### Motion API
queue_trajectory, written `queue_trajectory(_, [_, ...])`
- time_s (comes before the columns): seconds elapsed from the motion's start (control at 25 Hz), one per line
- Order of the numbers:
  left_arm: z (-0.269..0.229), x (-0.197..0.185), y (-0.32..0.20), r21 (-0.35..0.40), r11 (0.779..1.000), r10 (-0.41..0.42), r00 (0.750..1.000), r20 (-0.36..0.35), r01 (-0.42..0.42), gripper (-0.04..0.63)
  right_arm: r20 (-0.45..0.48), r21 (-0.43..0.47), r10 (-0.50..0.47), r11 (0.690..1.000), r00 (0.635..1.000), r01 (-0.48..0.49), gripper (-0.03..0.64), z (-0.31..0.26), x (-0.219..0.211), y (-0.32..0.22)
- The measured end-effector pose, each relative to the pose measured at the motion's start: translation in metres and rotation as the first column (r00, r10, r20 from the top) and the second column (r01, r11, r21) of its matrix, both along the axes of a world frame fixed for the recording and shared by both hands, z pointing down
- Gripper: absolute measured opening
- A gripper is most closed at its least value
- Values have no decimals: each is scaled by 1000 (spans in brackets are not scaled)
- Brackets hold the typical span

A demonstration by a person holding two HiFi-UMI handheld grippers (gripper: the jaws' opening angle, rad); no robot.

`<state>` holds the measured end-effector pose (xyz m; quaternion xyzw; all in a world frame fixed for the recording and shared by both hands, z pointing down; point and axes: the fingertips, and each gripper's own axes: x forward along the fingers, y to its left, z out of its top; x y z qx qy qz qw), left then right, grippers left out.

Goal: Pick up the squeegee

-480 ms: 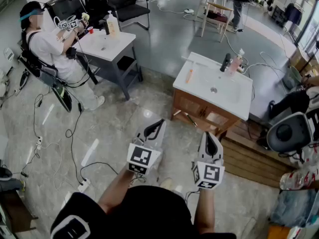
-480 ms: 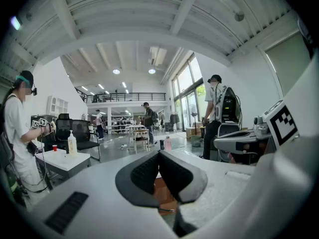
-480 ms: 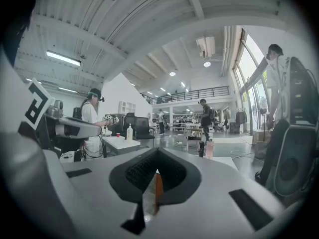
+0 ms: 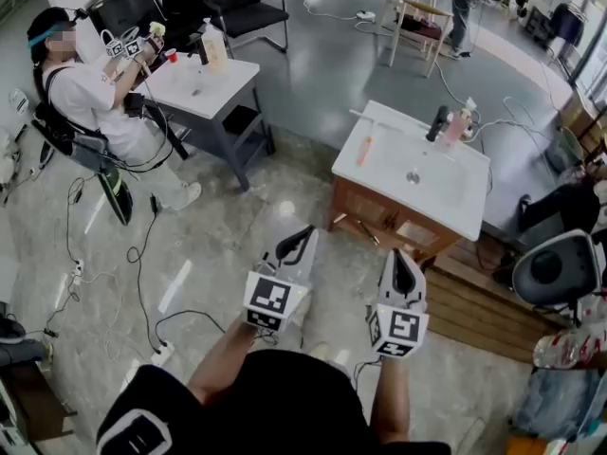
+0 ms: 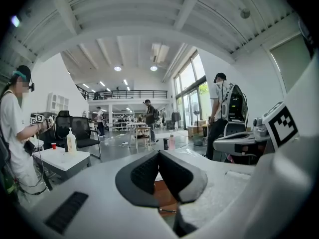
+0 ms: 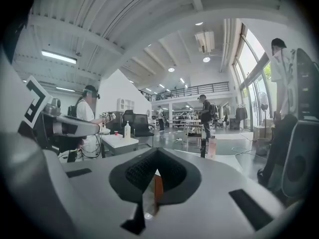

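Note:
A slim orange object, apparently the squeegee (image 4: 363,150), lies on the left part of a white sink vanity (image 4: 446,207) ahead of me. A black faucet (image 4: 435,121) and a pink bottle (image 4: 462,119) stand at its back edge. My left gripper (image 4: 302,233) and right gripper (image 4: 396,257) are held side by side over the floor, well short of the vanity and pointing toward it. Both are shut with nothing between the pads. The faucet (image 5: 165,143) and bottle (image 5: 171,142) show beyond the left gripper (image 5: 159,153). The bottle (image 6: 212,147) shows beyond the right gripper (image 6: 157,151).
A seated person (image 4: 90,98) holds grippers at a second white table (image 4: 204,88) at the back left. Cables (image 4: 142,254) run over the marble floor. A wooden platform (image 4: 474,301) and a grey chair (image 4: 560,268) stand right of the vanity. Black office chairs (image 4: 237,8) stand behind.
The head view has shifted slightly, so the vanity sits a little further right in the picture. Both grippers keep their places and stay shut.

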<state>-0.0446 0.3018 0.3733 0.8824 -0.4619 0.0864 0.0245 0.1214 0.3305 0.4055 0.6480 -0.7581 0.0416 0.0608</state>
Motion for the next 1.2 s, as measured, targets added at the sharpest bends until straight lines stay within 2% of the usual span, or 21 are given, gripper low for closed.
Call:
queue_trajectory(0.4, [0,-11,-85,-12,1000,18,1000,-7,-18,2,-5,-9,16,1000,1000,-16,-2,-5,-12,-81])
queue_trajectory(0.8, [0,-24,-171,2,997,77,997,-14,-77,2,-17,-1,75,997,997,-76,-2,-4,-25,-157])
queue_trajectory(1.2, [6,-35,-228,0,993,116,993,-17,-116,2,-25,-10,115,993,993,-116,-3,-1,-39,-207])
